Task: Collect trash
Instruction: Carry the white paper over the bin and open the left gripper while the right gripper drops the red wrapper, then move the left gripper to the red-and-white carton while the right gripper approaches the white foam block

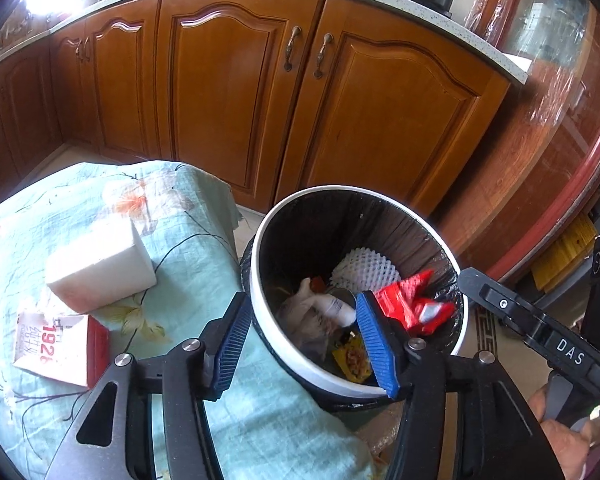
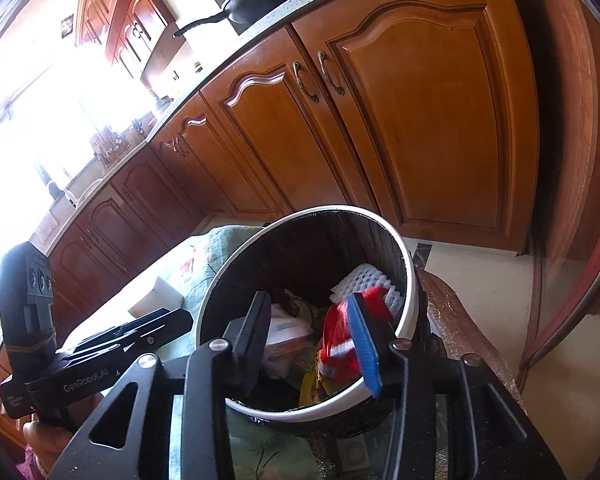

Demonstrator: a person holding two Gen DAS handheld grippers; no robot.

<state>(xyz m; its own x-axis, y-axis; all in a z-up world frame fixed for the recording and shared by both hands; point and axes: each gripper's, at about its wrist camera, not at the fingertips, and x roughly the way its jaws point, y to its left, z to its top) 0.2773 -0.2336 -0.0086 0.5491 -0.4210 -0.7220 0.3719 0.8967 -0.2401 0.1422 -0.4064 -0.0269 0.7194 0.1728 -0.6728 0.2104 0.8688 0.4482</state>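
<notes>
Hanging over the bin: both claws, each with its fingers spread and nothing between them.
Cabinets (image 1: 236, 92): orange-brown wooden doors with curled metal handles, well beyond both claws, filling the background under a pale speckled countertop.
Table cloth (image 1: 32, 236): pale green with a flower print, spread below and to the left of the left claw.
Trash bin (image 1: 260, 280): round, white-rimmed, lined with a black bag, standing just beside the table edge; directly ahead of and below the left claw (image 1: 304, 344), whose right finger overlaps the bin's mouth.
Right claw (image 2: 312, 340): jaws wide apart, poised right above the bin's (image 2: 408, 280) opening, its blue-padded finger close to the near rim.
White block (image 1: 100, 264): a foam-like box lying on the cloth, ahead and to the left of the left claw.
Carton (image 1: 60, 348): red and white with printed digits, lying flat on the cloth, left of the left claw, just nearer than the white block.
Red wrapper (image 1: 412, 300): crumpled, inside the bin near its right wall, just beyond the left claw's right finger; in the right wrist view it (image 2: 336, 336) sits between the right claw's fingers, lower down in the bin.
White foam net (image 1: 364, 268): inside the bin, at the far side behind the wrapper.
Other trash: a pale crumpled bag (image 1: 304, 312) and a yellow packet (image 1: 352, 356) lying at the bin's bottom.
</notes>
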